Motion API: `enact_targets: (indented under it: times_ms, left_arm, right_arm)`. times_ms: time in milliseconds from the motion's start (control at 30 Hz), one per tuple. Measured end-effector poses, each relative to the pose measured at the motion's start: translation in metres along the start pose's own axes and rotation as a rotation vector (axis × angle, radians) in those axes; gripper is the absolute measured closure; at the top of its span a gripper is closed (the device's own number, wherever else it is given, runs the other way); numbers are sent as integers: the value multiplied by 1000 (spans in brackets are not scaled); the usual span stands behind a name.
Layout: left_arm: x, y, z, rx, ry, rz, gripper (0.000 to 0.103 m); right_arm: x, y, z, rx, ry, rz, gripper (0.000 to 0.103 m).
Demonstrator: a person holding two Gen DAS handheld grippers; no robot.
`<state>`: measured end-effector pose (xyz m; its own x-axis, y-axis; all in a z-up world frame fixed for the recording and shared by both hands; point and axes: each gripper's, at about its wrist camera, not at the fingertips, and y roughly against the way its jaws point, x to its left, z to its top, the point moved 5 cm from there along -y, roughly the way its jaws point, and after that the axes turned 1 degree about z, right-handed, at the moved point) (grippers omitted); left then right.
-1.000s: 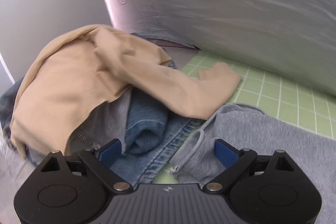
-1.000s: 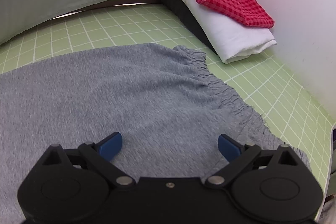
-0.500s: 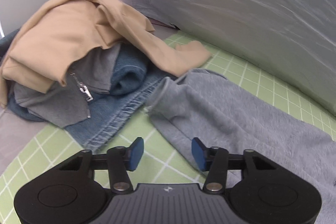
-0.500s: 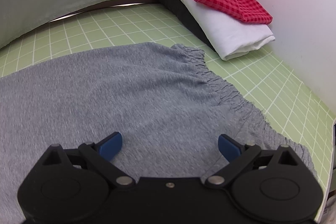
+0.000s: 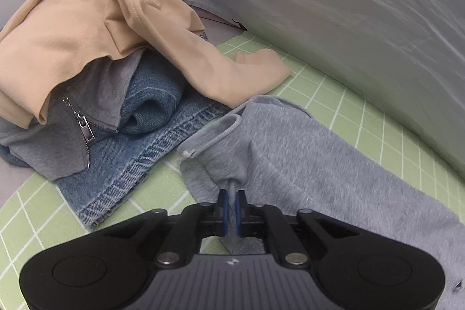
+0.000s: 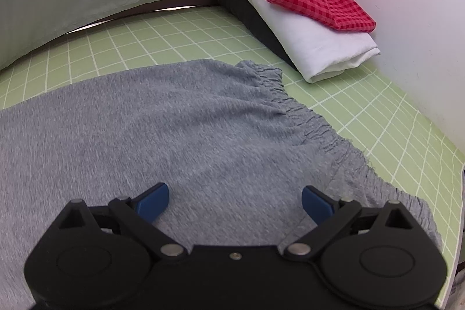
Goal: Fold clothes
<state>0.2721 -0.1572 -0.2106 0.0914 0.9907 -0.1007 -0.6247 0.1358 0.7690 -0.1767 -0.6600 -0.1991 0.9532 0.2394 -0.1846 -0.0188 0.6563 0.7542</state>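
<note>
Grey sweatpants point(image 5: 314, 153) lie flat on our green grid mat point(image 6: 377, 112); our left gripper point(image 5: 231, 207) has just closed its jaws, pinching a fold near the hem, while our right gripper point(image 6: 235, 201) hovers with jaws apart above the waistband.

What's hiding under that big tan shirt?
Under the tan shirt lie a grey zippered garment and blue jeans, heaped on the green mat. Anything deeper in the heap is covered.

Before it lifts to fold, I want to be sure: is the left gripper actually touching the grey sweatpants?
Touching. In the left wrist view, the left gripper has just closed, its blue pads pinching a fold of the grey sweatpants.
</note>
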Motion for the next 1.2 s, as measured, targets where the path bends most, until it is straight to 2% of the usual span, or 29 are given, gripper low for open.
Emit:
enact_targets:
  times_ms: [200, 333, 400, 467, 533, 567, 667, 700, 800, 900, 1000, 1133, 1200]
  left_arm:
    - [13, 29, 6, -55, 50, -15, 100]
    - [32, 78, 10, -124, 120, -52, 100]
    - [43, 99, 3, -143, 123, -23, 100]
    - [60, 96, -17, -96, 149, 31, 100]
    - [78, 81, -45, 20, 189, 101, 100]
    - [81, 84, -55, 41, 160, 106, 100]
    - [74, 96, -68, 50, 2, 150, 99]
    - [75, 96, -70, 61, 12, 150, 99]
    - [88, 98, -67, 74, 135, 128, 95]
    - [86, 101, -58, 48, 147, 130, 93]
    - [77, 100, -47, 37, 96, 166, 80]
    - [70, 98, -33, 20, 100, 150, 63]
    - [64, 96, -25, 14, 76, 164, 61]
  right_arm:
    - [-1, -1, 1, 0, 6, 5, 4]
    - [-2, -1, 1, 1, 7, 13, 4]
    - [-2, -1, 0, 0, 6, 18, 4]
    - [-3, 0, -1, -2, 3, 23, 4]
    - [-4, -1, -1, -3, -8, 30, 4]
    - [-5, -2, -1, -4, -14, 33, 4]
    - [-8, -3, 0, 8, -28, 48, 4]
    - [-8, -4, 1, 14, -28, 52, 4]
    - [-9, -6, 3, 35, -27, 68, 4]
    - [-9, -8, 10, 41, 3, 87, 7]
    - [-15, -6, 22, -5, 5, 79, 7]
    - [-30, -16, 39, -27, -53, 66, 7]
    - [-38, -27, 48, -29, -76, 46, 9]
